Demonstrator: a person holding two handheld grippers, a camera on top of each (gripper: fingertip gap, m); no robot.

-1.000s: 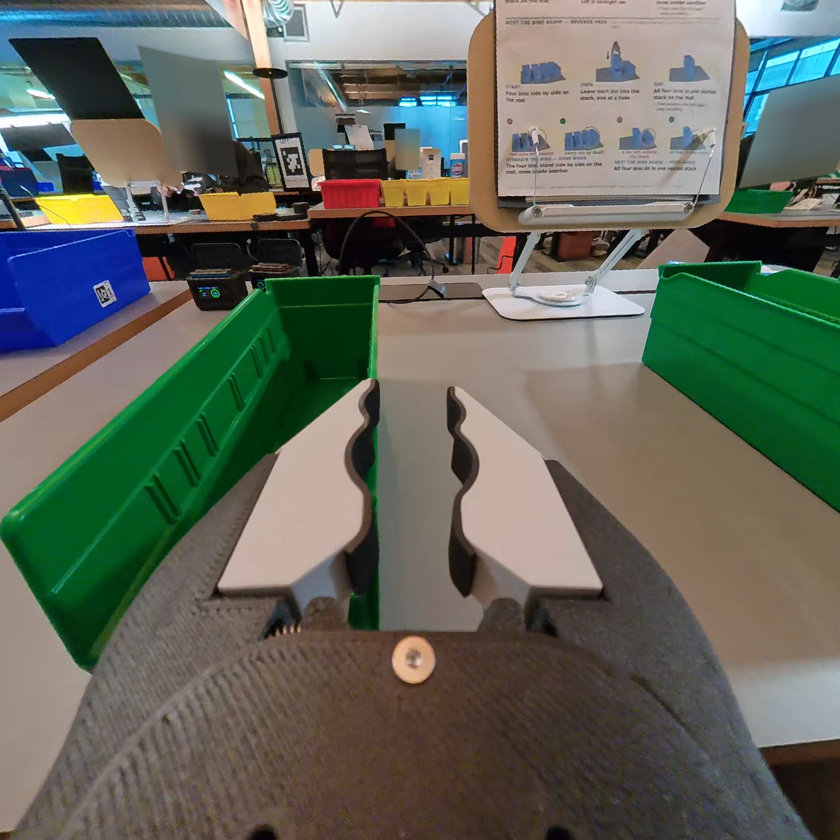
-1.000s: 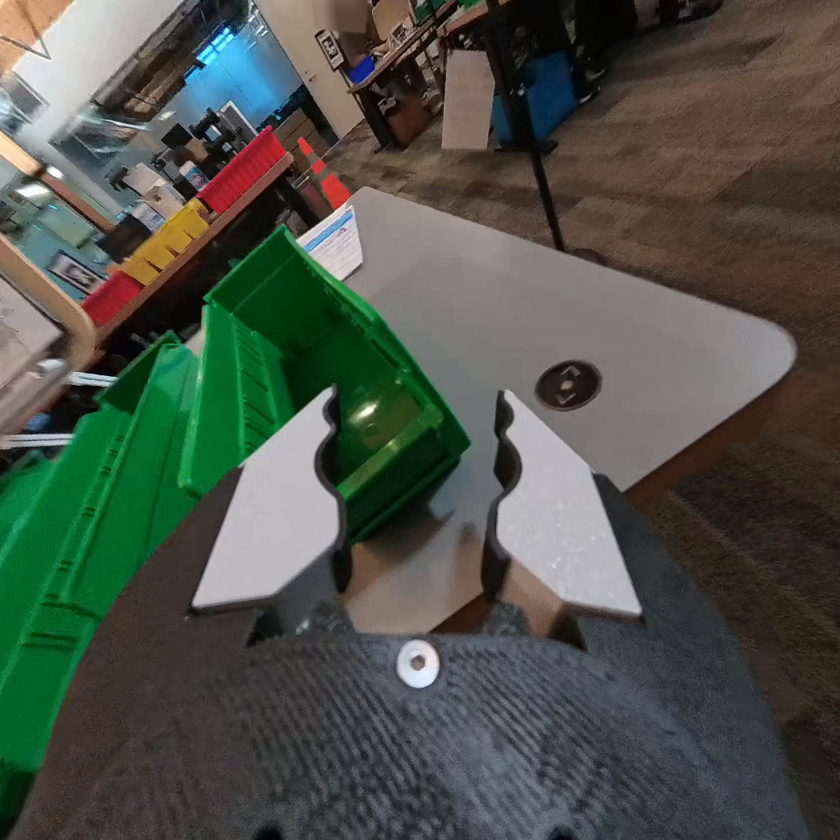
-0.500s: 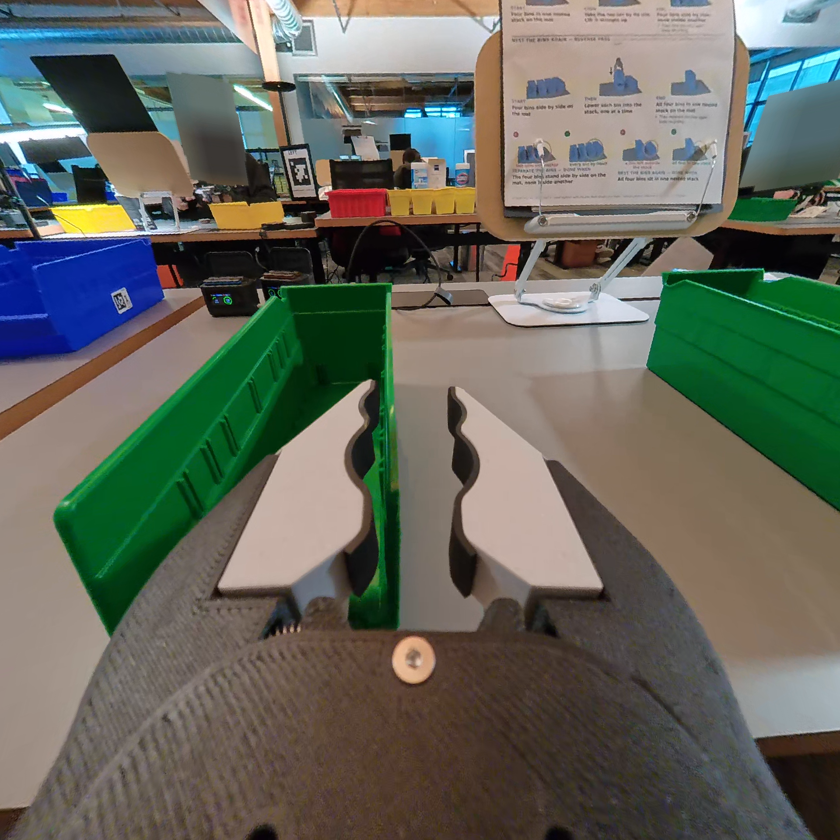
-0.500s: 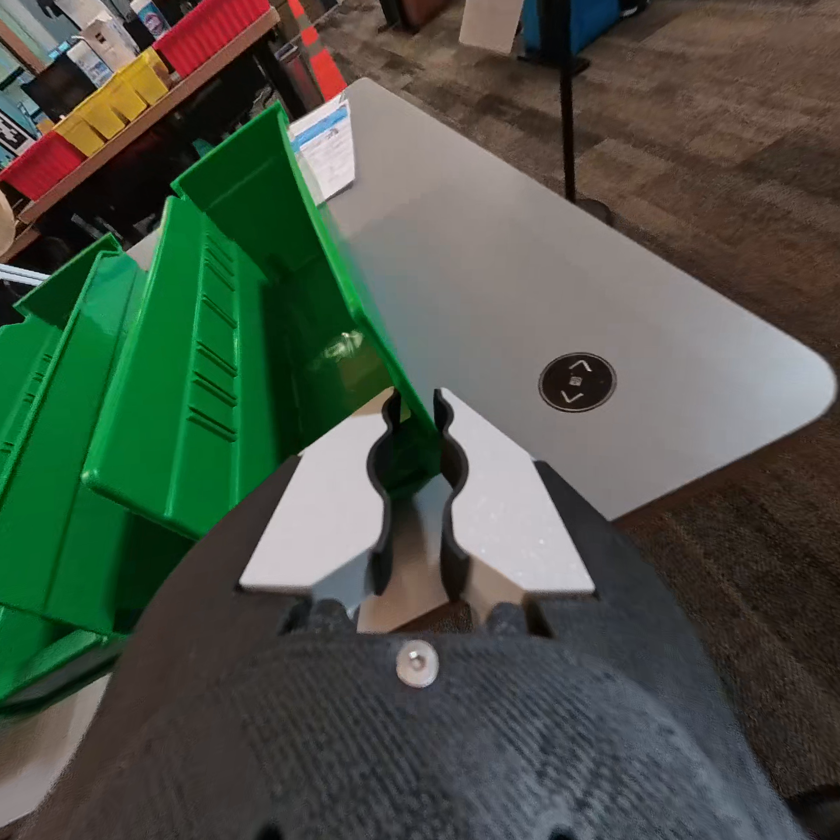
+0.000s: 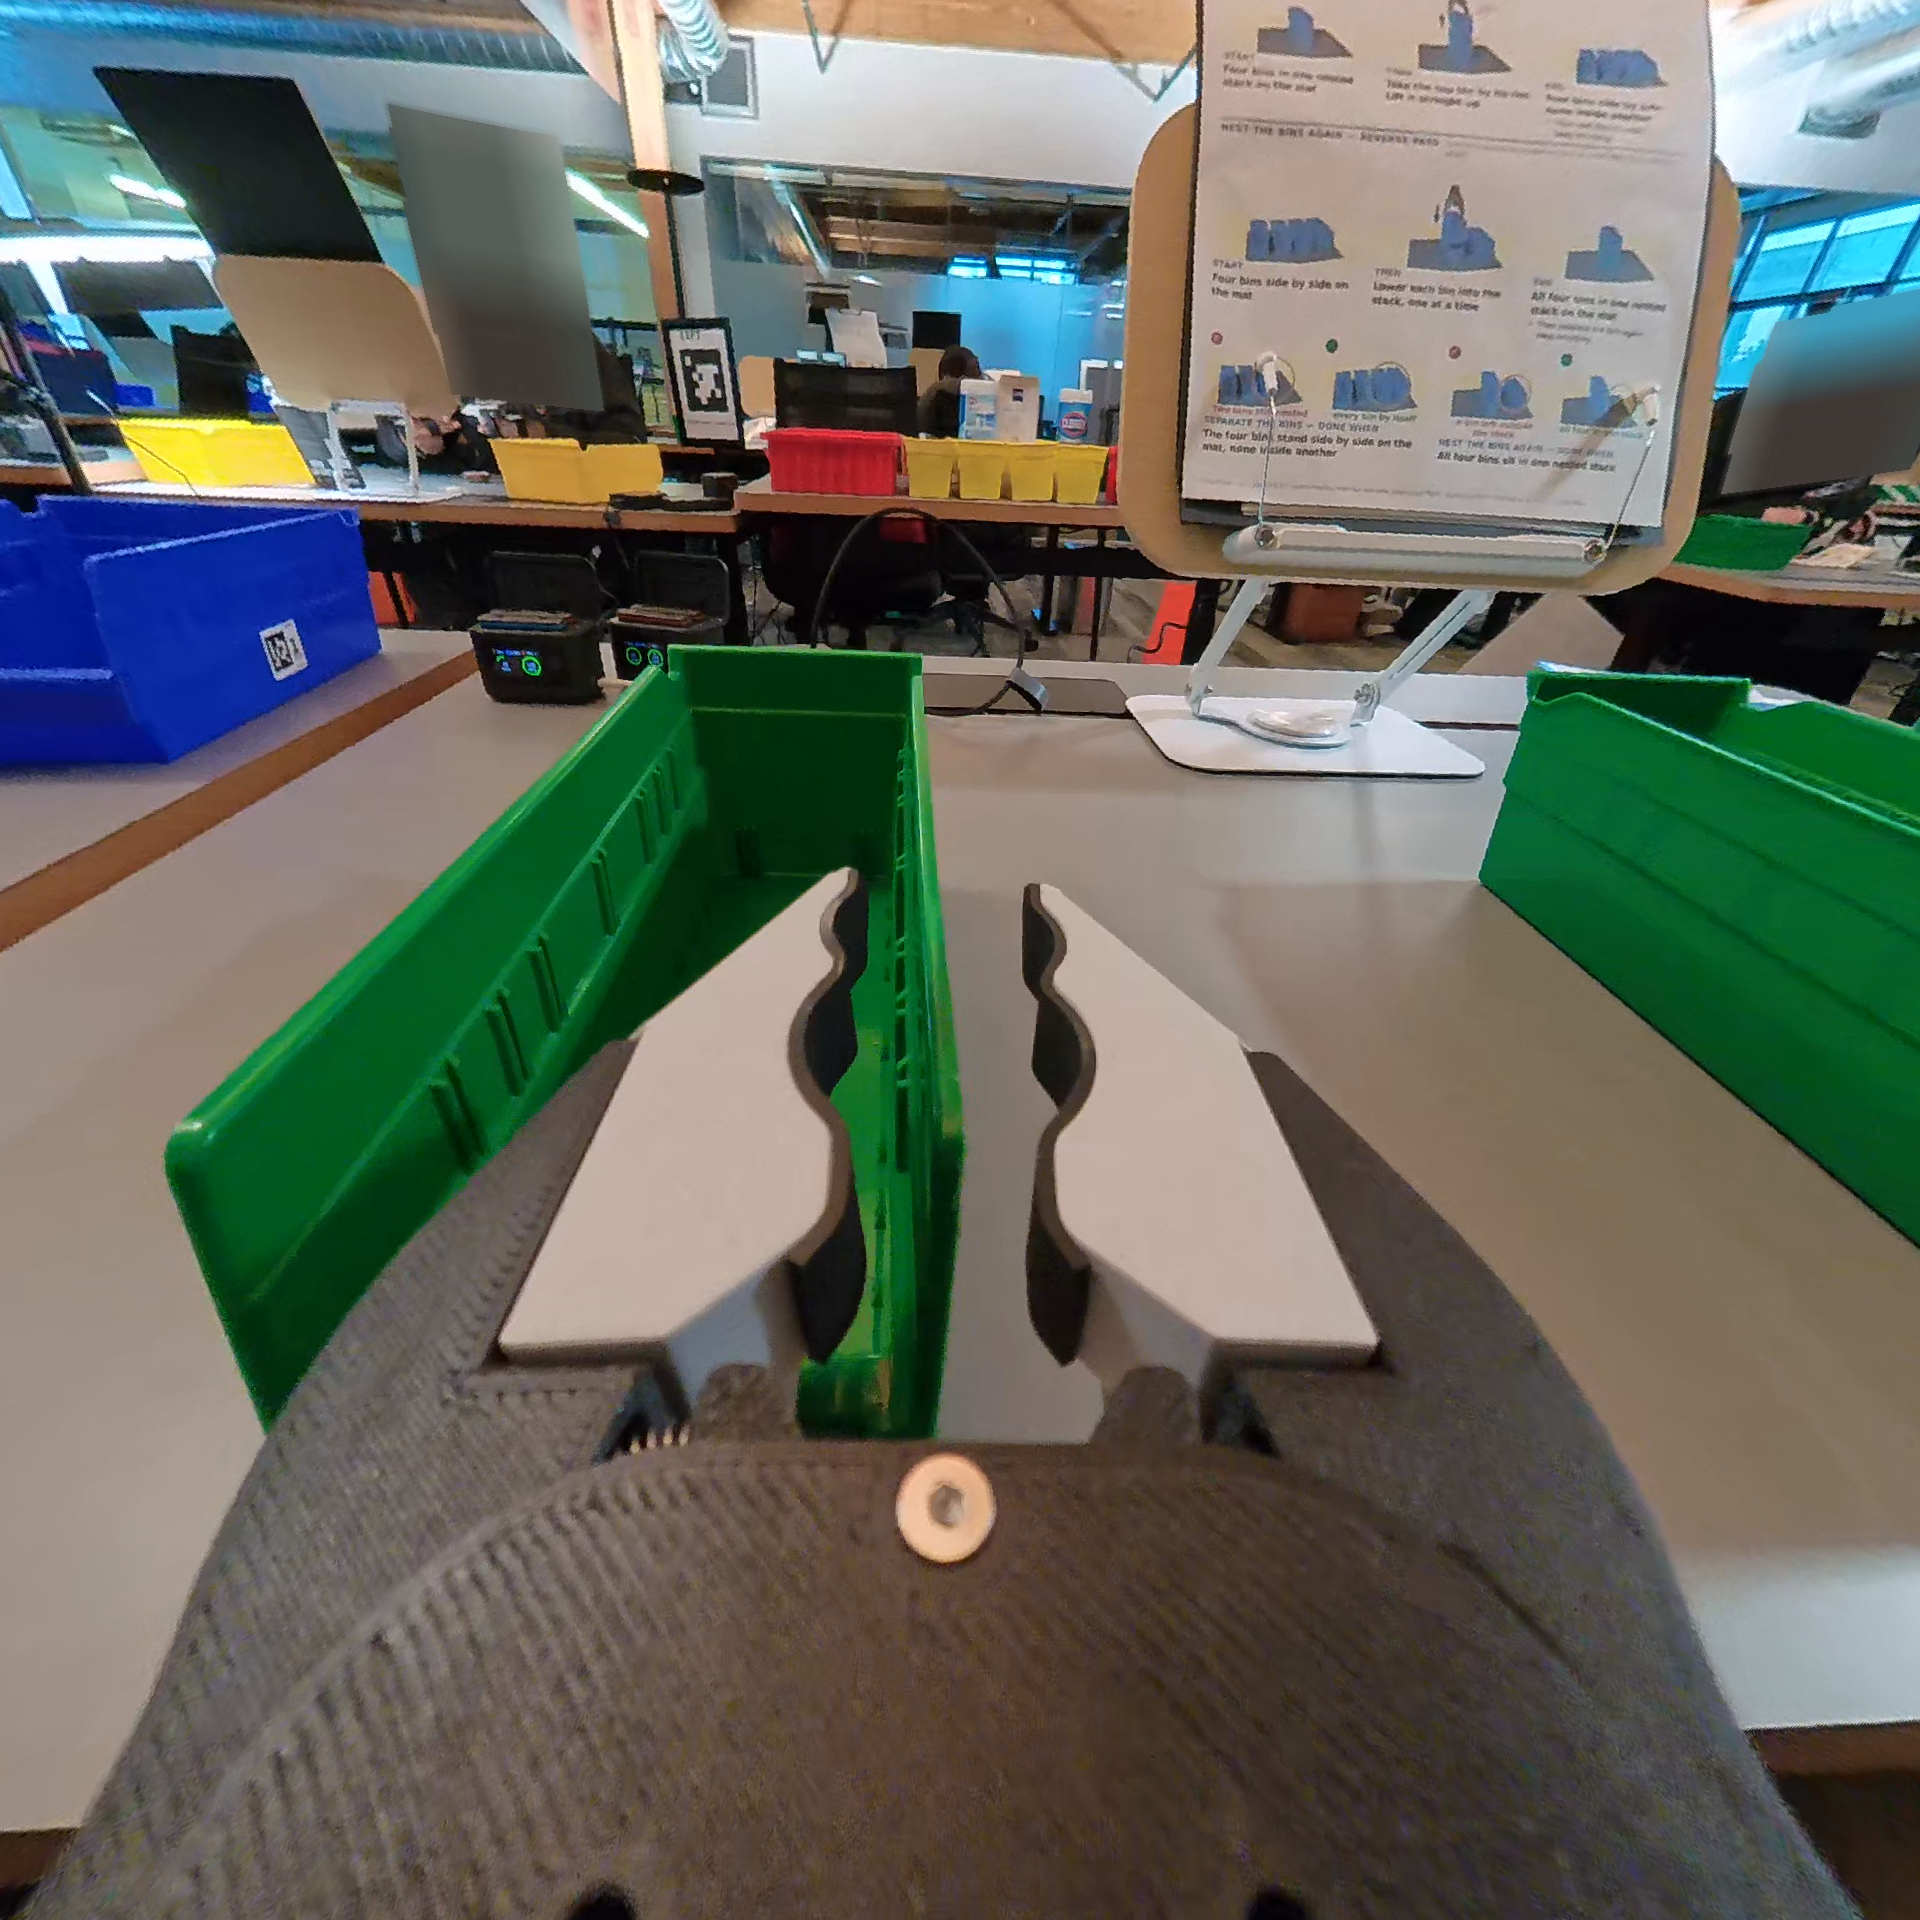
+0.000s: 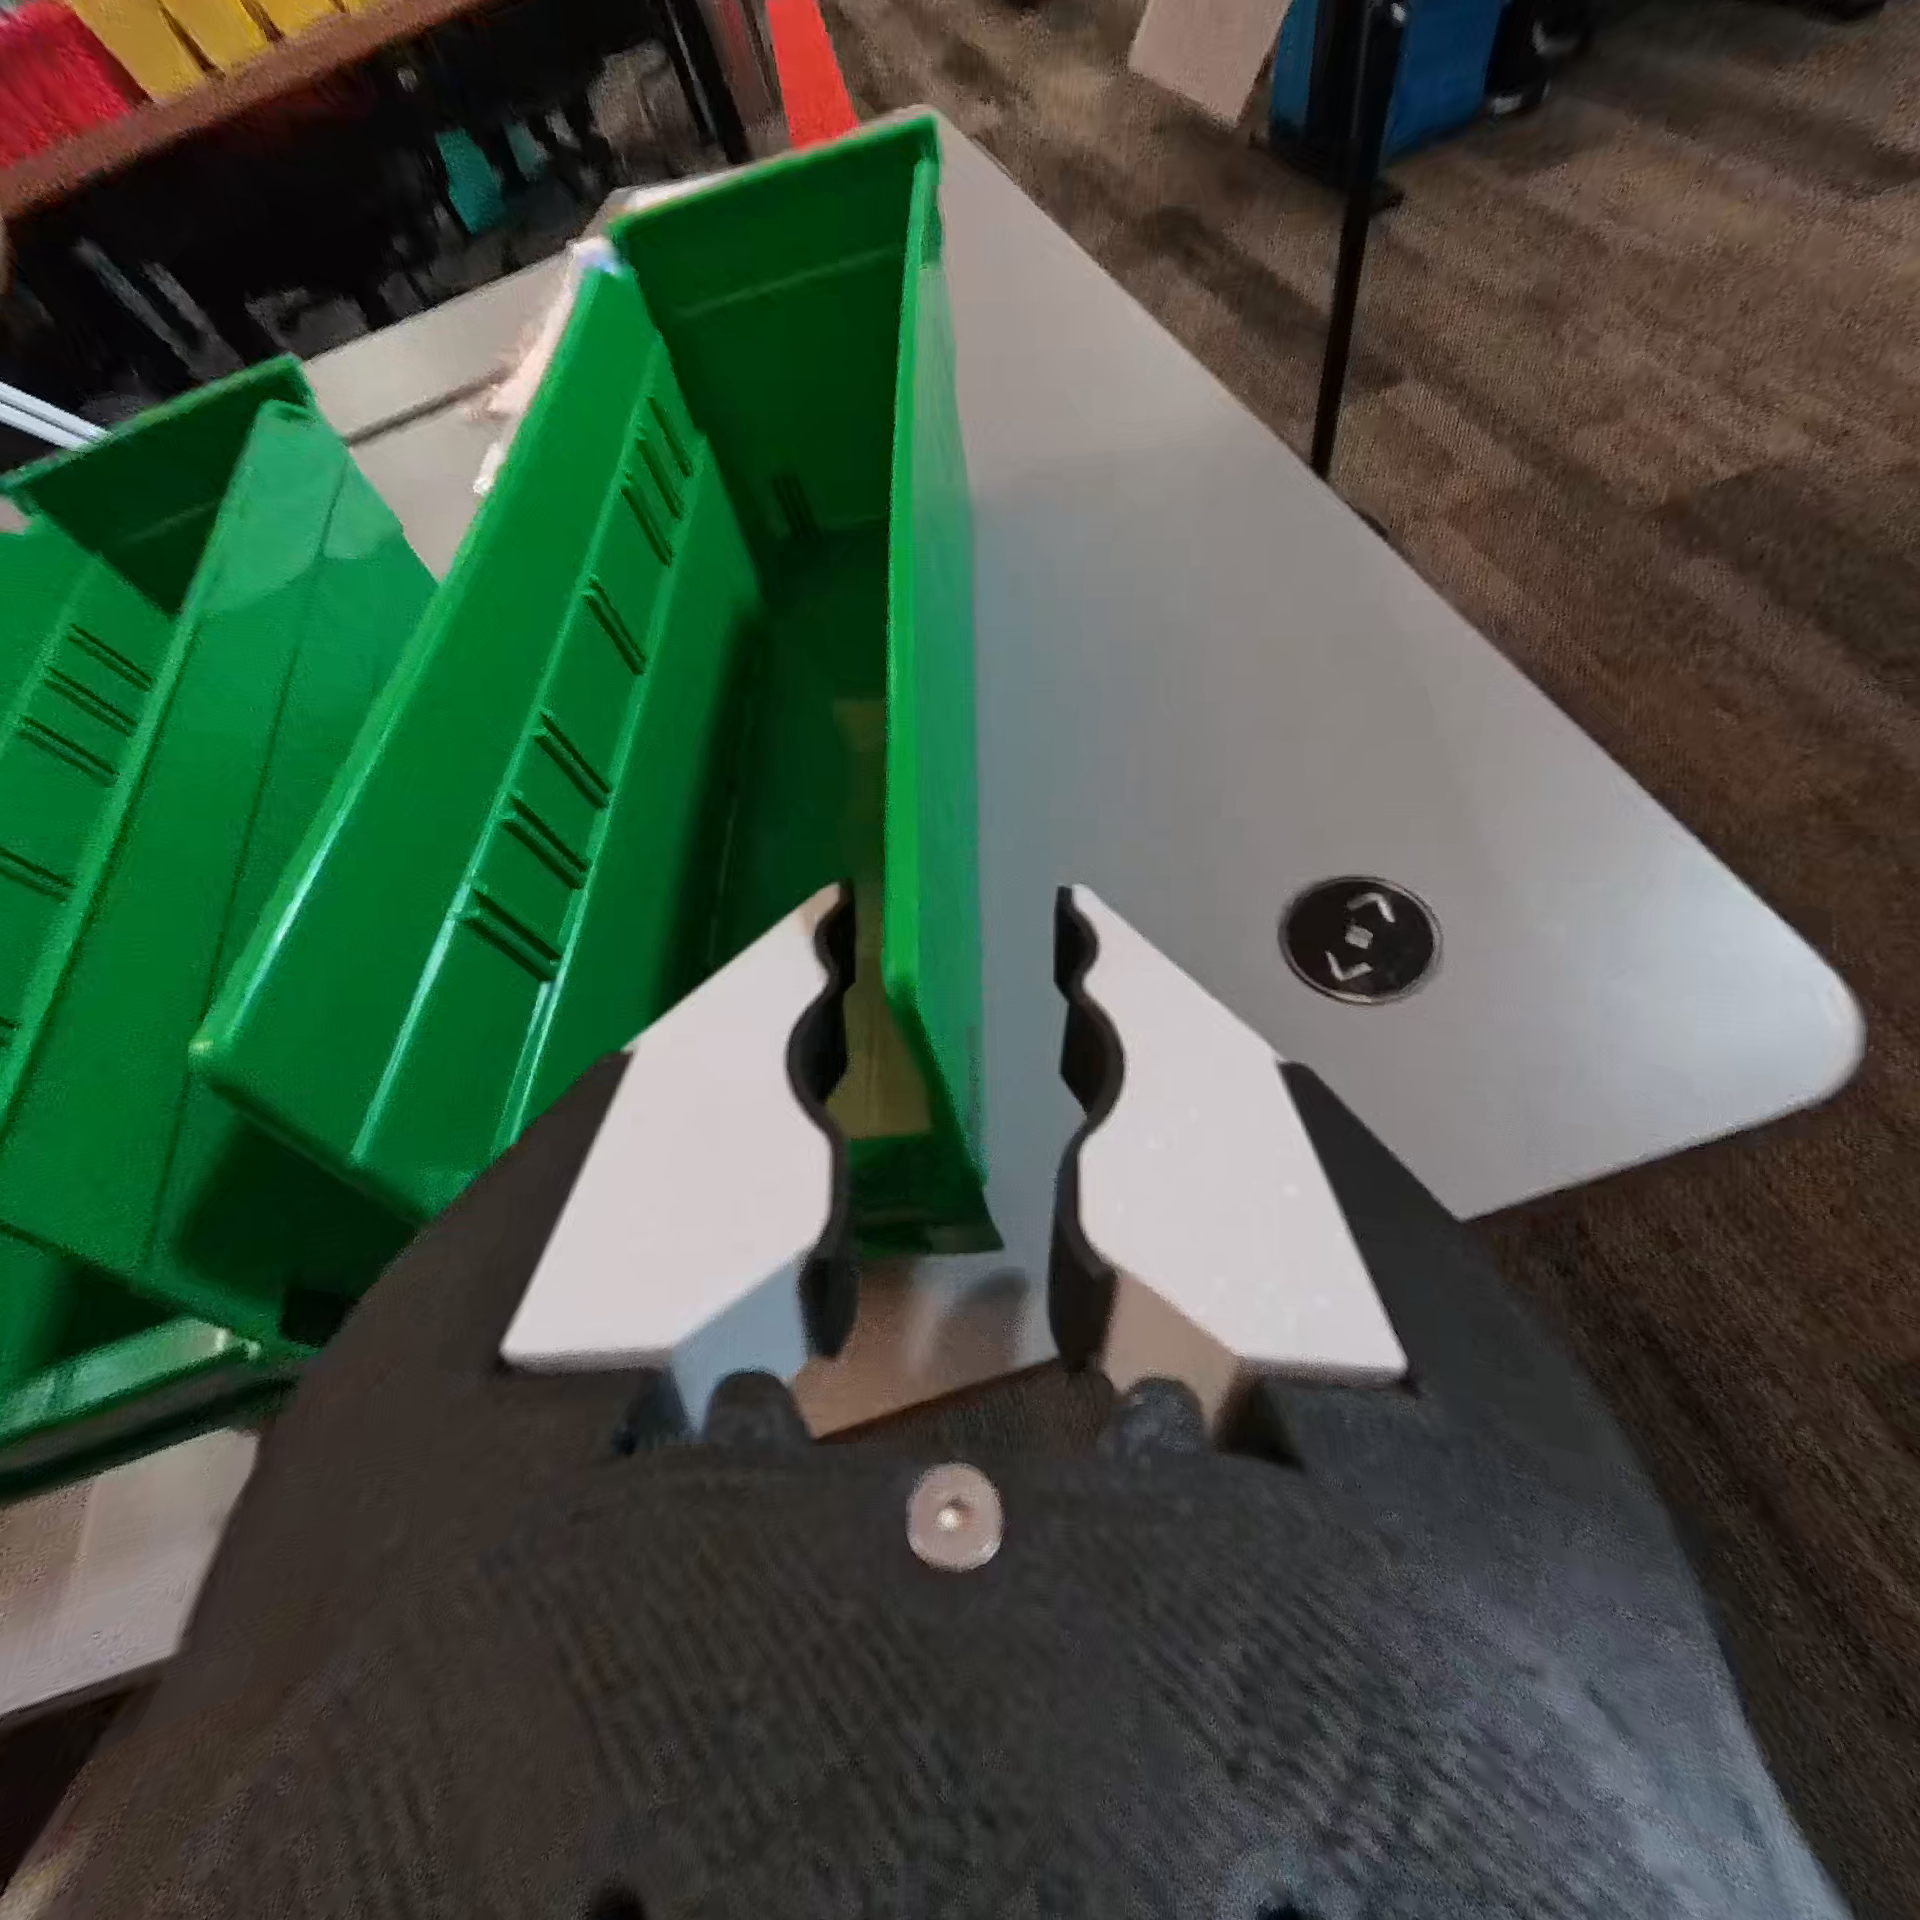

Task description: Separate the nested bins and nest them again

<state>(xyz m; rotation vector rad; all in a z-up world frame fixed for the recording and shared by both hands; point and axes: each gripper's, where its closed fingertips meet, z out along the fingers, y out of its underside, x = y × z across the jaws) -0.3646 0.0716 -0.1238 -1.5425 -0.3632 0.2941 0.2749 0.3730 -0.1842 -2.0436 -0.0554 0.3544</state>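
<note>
In the left wrist view a long green bin [image 5: 540, 997] stands on the grey table [image 5: 1299, 1039]. My left gripper [image 5: 940, 888] is open, its jaws astride the bin's right wall without clamping it. In the right wrist view my right gripper [image 6: 956, 894] is open, its jaws astride the right wall of another green bin [image 6: 582, 727] near that bin's close end. More green bins [image 6: 125, 675] lie right beside it on the left, and its near left corner overlaps them. These bins also show at the right of the left wrist view [image 5: 1714, 883].
An instruction sheet on a white stand [image 5: 1434, 312] is at the back of the table. Blue bins [image 5: 187, 634] sit on the neighbouring table at the left. A round black grommet [image 6: 1359, 940] is near the table's rounded corner, with carpet floor [image 6: 1558, 416] beyond.
The right gripper shut on the bin's right wall half a second ago and has now opened again; the bin has swung to point straight ahead. The left gripper has stayed open astride its bin's wall.
</note>
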